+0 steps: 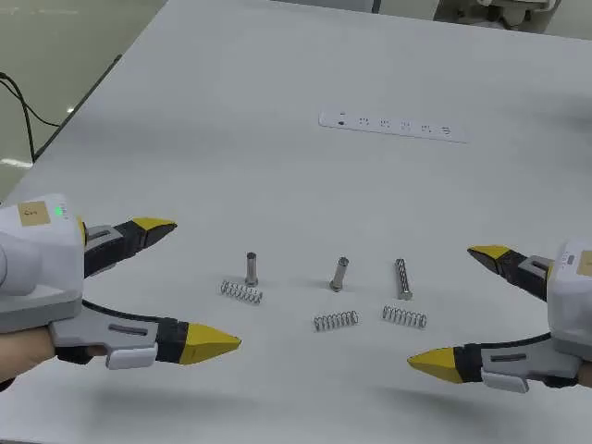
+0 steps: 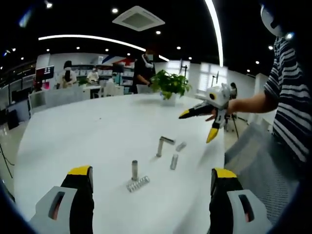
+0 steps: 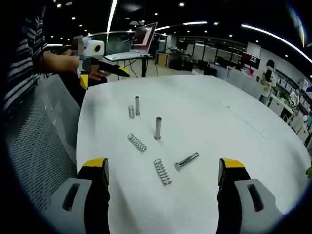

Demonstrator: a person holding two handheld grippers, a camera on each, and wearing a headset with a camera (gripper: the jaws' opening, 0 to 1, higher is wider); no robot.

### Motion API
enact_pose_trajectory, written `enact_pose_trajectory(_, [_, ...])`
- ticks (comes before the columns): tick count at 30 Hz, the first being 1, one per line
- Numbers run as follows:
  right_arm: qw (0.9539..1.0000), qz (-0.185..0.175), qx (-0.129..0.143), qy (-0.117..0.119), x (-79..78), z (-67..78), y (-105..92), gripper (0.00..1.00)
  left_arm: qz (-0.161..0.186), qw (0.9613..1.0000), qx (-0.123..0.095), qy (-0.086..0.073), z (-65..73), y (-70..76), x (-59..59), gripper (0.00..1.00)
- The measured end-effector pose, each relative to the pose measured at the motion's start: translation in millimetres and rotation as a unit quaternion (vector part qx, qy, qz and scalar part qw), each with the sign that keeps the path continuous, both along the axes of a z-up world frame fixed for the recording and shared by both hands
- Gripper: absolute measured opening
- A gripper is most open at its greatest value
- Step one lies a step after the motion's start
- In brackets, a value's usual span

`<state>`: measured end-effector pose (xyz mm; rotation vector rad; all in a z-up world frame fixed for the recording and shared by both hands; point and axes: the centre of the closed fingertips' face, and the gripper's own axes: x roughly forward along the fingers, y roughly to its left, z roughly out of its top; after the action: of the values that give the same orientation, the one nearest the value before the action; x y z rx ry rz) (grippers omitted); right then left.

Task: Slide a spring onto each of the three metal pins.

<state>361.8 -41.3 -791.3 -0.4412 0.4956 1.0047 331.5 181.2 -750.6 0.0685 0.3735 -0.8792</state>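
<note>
A white desk (image 1: pixel 231 139) is seen in a large open office lit by ceiling lights, with a white power strip (image 1: pixel 393 125) lying far back on it. Three metal pins are set in a row near the front edge, between the two grippers. The left-hand pin (image 1: pixel 251 268) and the middle pin (image 1: pixel 339 274) are stood upright on their heads. The right-hand pin (image 1: pixel 403 278) is shown lying on its side in the right gripper view, which is hard to judge from the head view. A spring is laid flat on the desk just in front of each pin: the left spring (image 1: pixel 241 291), the middle spring (image 1: pixel 335 321) and the right spring (image 1: pixel 404 317).

The left gripper (image 1: pixel 203 283) is held above the desk to the left of the row, its yellow-tipped jaws spread wide and nothing between them. The left-hand pin and its spring are nearest to it but apart from it. The right gripper (image 1: pixel 442 306) is held to the right of the row, its jaws likewise spread wide and bare, with the right spring near its lower jaw.

In the left gripper view a potted plant (image 2: pixel 170 84) at the far edge of the desk and a striped sleeve (image 2: pixel 287 73) are shown. In the right gripper view an open laptop (image 3: pixel 141 41) is seen on a stand beyond the desk.
</note>
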Motion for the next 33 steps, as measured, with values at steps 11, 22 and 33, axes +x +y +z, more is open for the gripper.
enact_pose_trajectory(11, [1.0,-0.001,0.002,0.001,0.4,0.5,0.6,0.99,0.0,1.0,0.0,0.0,0.1,0.1,0.7,0.98])
enact_pose_trajectory(22, [1.0,-0.002,0.001,0.001,1.2,0.7,1.4,0.99,-0.001,1.0,0.0,0.004,-3.2,0.6,0.8,0.98])
enact_pose_trajectory(33, [1.0,-0.001,0.002,0.003,1.1,0.0,3.3,0.98,0.0,1.0,-0.001,0.007,-4.4,1.1,1.6,0.98])
